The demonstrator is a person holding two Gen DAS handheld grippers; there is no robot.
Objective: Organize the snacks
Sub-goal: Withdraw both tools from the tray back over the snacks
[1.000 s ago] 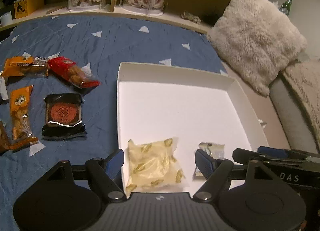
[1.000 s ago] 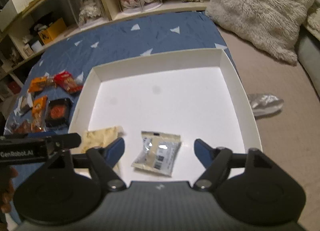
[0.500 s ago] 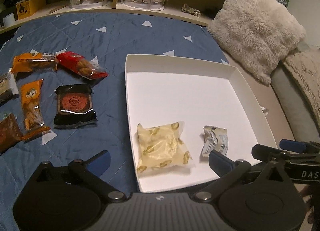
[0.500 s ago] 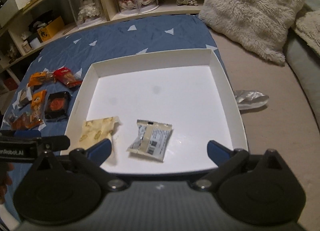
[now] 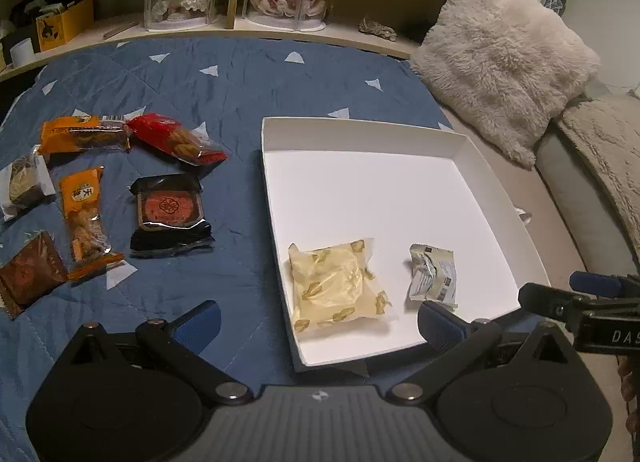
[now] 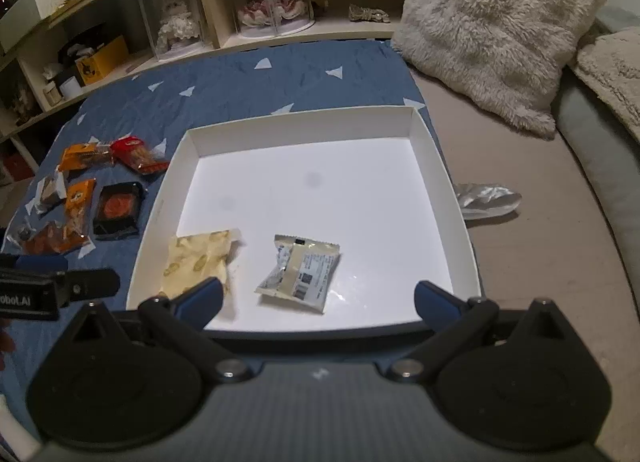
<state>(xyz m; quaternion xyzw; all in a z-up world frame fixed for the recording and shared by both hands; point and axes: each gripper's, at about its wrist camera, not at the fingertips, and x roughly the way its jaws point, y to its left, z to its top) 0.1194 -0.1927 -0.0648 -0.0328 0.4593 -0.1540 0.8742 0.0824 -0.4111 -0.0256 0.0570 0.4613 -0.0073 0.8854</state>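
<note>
Left of the white cardboard tray (image 5: 492,177), the black-wrapped mooncake packet (image 5: 170,217) lies lengthwise ahead, nearest the wide-open, empty left gripper (image 5: 318,322); the right gripper (image 6: 318,300) is likewise open and empty.

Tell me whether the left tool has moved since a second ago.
Yes. The left tool has pulled back from the white tray and opened wide; the yellow packet now lies ahead of it.

Both views are dim and warm-toned, with visible noise in dark areas. The white tray (image 5: 472,149) floor is the brightest surface and is nearly overexposed in both views. The silver snack packet (image 6: 300,274) shows small specular glints. The shelf (image 6: 120,33) recesses fall into deep shadow. Fisheye distortion bends the shelf edge into an arc, and black vignetting fills the upper corners. Focus is acceptable centrally and softens toward the edges.
</note>
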